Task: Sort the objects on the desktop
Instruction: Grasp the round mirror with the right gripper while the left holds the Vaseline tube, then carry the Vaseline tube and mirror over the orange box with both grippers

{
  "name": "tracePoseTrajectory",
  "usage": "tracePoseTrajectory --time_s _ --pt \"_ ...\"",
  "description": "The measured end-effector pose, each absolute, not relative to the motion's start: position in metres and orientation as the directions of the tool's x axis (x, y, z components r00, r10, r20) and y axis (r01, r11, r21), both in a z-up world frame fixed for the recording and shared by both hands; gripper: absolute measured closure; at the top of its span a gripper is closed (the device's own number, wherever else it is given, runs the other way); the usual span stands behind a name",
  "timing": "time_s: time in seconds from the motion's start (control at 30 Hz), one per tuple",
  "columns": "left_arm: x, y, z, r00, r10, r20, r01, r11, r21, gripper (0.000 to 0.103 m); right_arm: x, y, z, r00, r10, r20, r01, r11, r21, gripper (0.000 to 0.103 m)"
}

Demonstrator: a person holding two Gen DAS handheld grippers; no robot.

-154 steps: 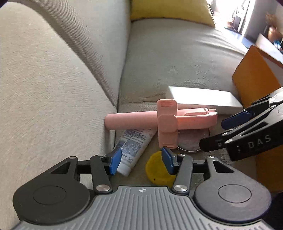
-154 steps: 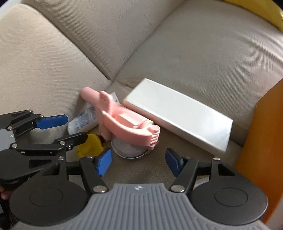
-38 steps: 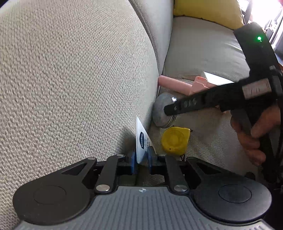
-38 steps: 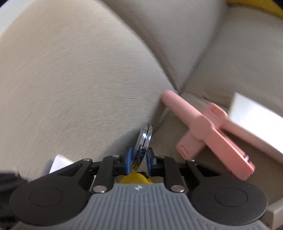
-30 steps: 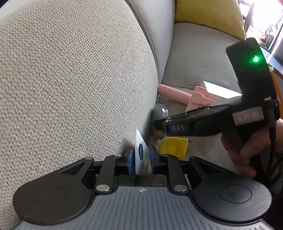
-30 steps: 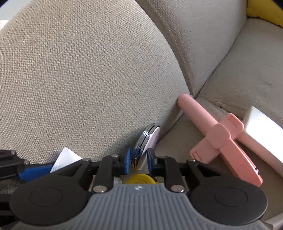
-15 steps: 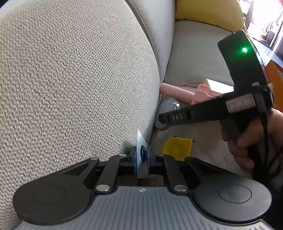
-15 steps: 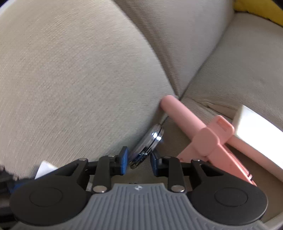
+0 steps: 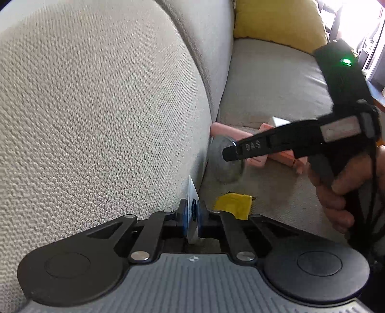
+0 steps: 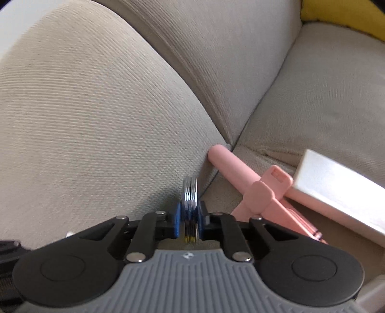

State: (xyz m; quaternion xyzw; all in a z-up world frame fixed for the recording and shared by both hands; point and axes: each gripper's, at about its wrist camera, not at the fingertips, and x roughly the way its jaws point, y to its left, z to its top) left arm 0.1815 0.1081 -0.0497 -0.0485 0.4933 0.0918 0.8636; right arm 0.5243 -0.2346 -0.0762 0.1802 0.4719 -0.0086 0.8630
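A beige woven sofa (image 9: pixel 96 108) fills both views, its rounded back cushion rising on the left and the seat cushion (image 9: pixel 272 91) stretching away to a yellow pillow (image 9: pixel 279 21) at the far end. Against the back cushion, the left gripper (image 9: pixel 191 216) has its blue pads pressed together on the flat white end of a tube (image 9: pixel 191 192), which stands on edge between them. Just right of it a yellow tape measure (image 9: pixel 232 204) lies on the seat, partly hidden behind the gripper's linkage. Beyond that, a round silver compact (image 10: pixel 190 190) is clamped edge-on between the narrow-set pads of the right gripper (image 10: pixel 190 221), close to the crease where back and seat meet; in the left wrist view its grey face shows behind the black finger marked DAS. A pink selfie stick (image 10: pixel 252 187) lies on the seat with its round end butted into the crease, its clamp head toward the right. A white box (image 10: pixel 336 187) rests just beside it, farther right, touching the stick's handle. The person's right hand (image 9: pixel 341 183) grips the right gripper's handle at the far right.
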Motion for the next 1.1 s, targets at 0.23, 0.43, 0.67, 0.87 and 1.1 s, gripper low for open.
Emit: tracePoseTrajectory --time_s 0.23,0.43,0.67,0.87,1.1 --pt "0.159 0.087 -0.017 0.58 0.09 -0.81 -0.188 0.982 -0.026 0.096 0.452 -0.253 -0.024 0.637 0.152 -0.756 0.177 0.925 0.335 0.089" --pt "0.161 0.053 0.022 0.677 -0.017 -0.736 -0.088 0.991 -0.104 0.096 0.321 -0.272 0.062 0.742 0.102 -0.663 0.202 0.909 0.366 0.089" --pt "0.17 -0.007 0.052 0.729 -0.194 -0.657 0.096 0.979 -0.182 0.096 0.175 -0.313 0.106 0.769 -0.129 -0.625 0.375 0.885 0.278 0.089" --pt "0.198 -0.072 0.047 0.675 -0.363 -0.643 0.245 0.932 -0.269 0.096 0.137 -0.356 0.057 0.66 -0.286 -0.694 0.561 0.802 0.204 0.089" --pt "0.249 -0.135 -0.001 0.553 -0.488 -0.675 0.357 0.871 -0.337 0.096 0.118 -0.378 0.007 0.631 -0.3 -0.715 0.624 0.744 0.239 0.089"
